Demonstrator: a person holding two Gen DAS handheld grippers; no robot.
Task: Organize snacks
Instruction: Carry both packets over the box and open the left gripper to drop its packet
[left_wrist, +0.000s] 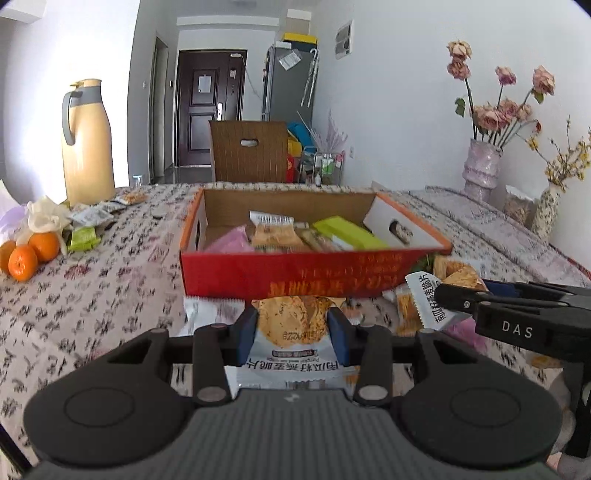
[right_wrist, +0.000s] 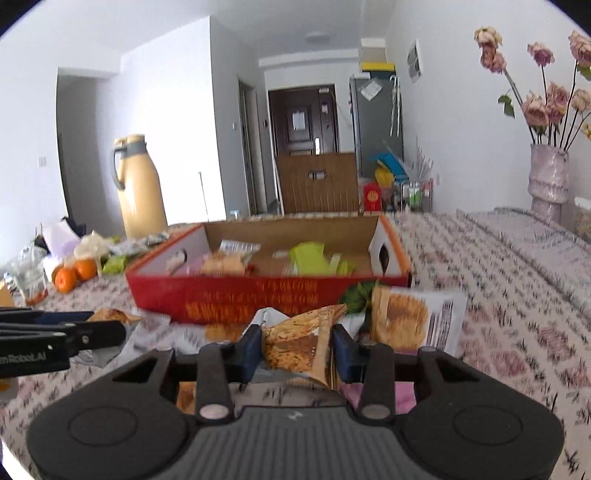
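A red cardboard box (left_wrist: 280, 273) with an open top stands on the patterned tablecloth and holds several snack packets. In front of it my left gripper (left_wrist: 291, 328) is shut on a white cracker packet (left_wrist: 291, 325) printed with a round cracker. My right gripper (right_wrist: 298, 347) is shut on a crumpled orange-brown cracker packet (right_wrist: 299, 343), lifted just before the same red box (right_wrist: 258, 299). In the left wrist view the right gripper (left_wrist: 443, 299) comes in from the right with that packet's white end (left_wrist: 424, 295). More packets (right_wrist: 417, 317) lie beside the box.
A yellow thermos jug (left_wrist: 86, 144) stands at the back left, with oranges (left_wrist: 33, 254) and loose packets (left_wrist: 88, 221) near it. A vase of dried roses (left_wrist: 480, 162) is at the back right. A wooden chair (left_wrist: 249, 149) stands behind the table.
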